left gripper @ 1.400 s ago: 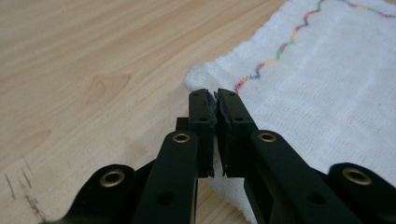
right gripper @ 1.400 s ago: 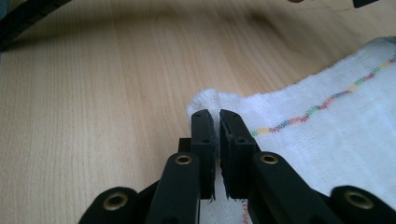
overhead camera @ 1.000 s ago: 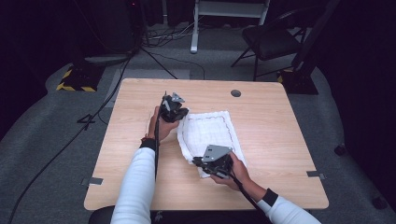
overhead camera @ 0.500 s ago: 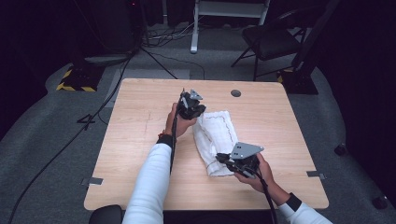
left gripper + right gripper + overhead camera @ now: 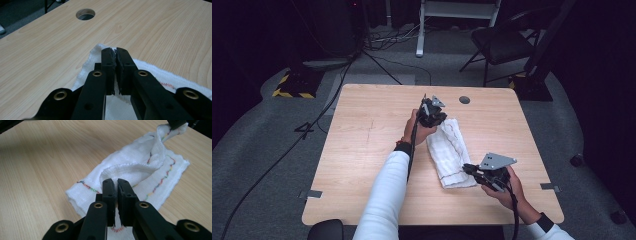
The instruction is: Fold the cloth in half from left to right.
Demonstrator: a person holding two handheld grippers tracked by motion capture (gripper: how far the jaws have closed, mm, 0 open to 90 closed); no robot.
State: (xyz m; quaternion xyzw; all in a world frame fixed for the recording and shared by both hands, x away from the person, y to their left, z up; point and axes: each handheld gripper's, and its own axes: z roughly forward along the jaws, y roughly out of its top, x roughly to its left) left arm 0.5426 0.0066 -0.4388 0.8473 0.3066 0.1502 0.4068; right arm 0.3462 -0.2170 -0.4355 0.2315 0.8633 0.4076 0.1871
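Light wood bench (image 5: 362, 150), rectangular, w/ round cable hole (image 5: 464, 100) near far edge. White woven cloth w/ multicolour stitched border (image 5: 452, 150) lies right of centre, folded lengthwise into a narrow strip, far end lifted.

Left claw (image 5: 432, 116) at cloth's far end: jaws nearly together, pinching a cloth edge; in left gripper view white fabric shows in the slit between the pads and spreads under them (image 5: 150, 72). Right claw (image 5: 469, 169) at near end: jaws narrow, closed on the top layer's near corner; right gripper view shows the folded layer (image 5: 130, 170) arching up from the tips, stitched hem (image 5: 117, 229) below them.

Step in hand, my read: carrying one half over the other to finish a lengthwise fold. To do it well: keep both ends level and taut, move hands together, line stitched borders up edge to edge, lower onto bench before letting go, else top layer bunches as at far end.

Containers: none seen on bench.
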